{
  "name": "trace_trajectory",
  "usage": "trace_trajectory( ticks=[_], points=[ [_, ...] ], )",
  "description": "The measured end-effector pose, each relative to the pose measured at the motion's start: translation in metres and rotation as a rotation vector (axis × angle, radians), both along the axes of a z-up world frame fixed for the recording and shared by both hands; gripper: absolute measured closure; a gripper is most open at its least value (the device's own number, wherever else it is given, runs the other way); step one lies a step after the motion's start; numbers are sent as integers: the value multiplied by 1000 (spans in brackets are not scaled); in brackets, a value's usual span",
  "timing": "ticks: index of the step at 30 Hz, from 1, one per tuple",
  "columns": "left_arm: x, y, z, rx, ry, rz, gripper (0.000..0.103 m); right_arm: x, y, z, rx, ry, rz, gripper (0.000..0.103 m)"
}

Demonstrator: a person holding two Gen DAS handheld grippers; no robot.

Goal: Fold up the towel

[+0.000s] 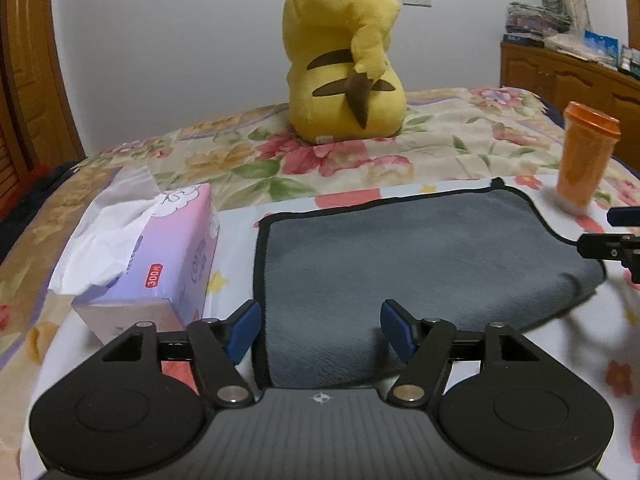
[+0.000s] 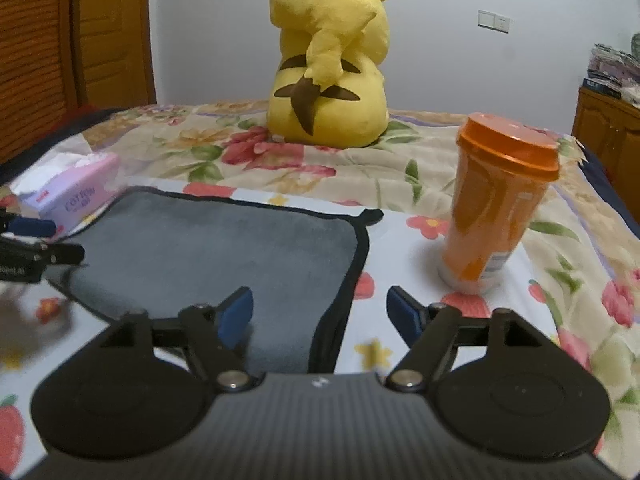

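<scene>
Dim, even indoor light, soft shadows under the cup (image 2: 500, 204), no glare, fisheye bending at the edges around the plush (image 1: 344, 56), motion blur at the lower outer corners, colours slightly grainy

The left wrist view sits low and close over the near left part of the grey towel (image 1: 420, 256), looking forward along its fingers (image 1: 244, 330) across the bed (image 1: 360, 160) toward the yellow plush toy (image 1: 344, 60) and the white wall. The right wrist view looks the same way from just right of it, over the towel's near right edge (image 2: 340, 304). Both share the towel, plush toy, tissue box (image 1: 160, 264), orange cup (image 2: 496, 204), and each catches the other's fingers at its side edge.
</scene>
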State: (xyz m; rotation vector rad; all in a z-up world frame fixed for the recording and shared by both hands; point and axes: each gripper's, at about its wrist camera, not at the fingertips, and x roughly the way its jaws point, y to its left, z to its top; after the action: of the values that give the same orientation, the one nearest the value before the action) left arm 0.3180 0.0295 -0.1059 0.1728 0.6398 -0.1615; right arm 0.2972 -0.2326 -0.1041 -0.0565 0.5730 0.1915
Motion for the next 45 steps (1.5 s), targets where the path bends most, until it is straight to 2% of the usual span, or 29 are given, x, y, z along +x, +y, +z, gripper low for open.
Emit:
trace_trajectory(
  ticks=[5,10,12,14,21,32,45],
  points=[
    [-15,-7,10,11,-17,-5,20,-14,-1,9,13,-15,-7,12],
    [-28,-12,19,1,-21,-17,8,-27,-1,14,6,-10,-10,7],
    [-34,-14,22,5,-31,-22,5,-33,-1,16,7,-10,-9,0],
    [-40,-14,26,7,-40,-21,1,-39,-2,18,7,-10,-13,0],
    [-60,-13,43,-25,-44,-19,0,-57,-2,27,7,-12,-17,0],
    [-92,-15,68,-12,-72,10,0,-86,-3,47,15,-34,-21,0],
    [-140,-24,105,-9,-85,-14,0,-125,-9,81,25,-83,-30,0]
  ],
)
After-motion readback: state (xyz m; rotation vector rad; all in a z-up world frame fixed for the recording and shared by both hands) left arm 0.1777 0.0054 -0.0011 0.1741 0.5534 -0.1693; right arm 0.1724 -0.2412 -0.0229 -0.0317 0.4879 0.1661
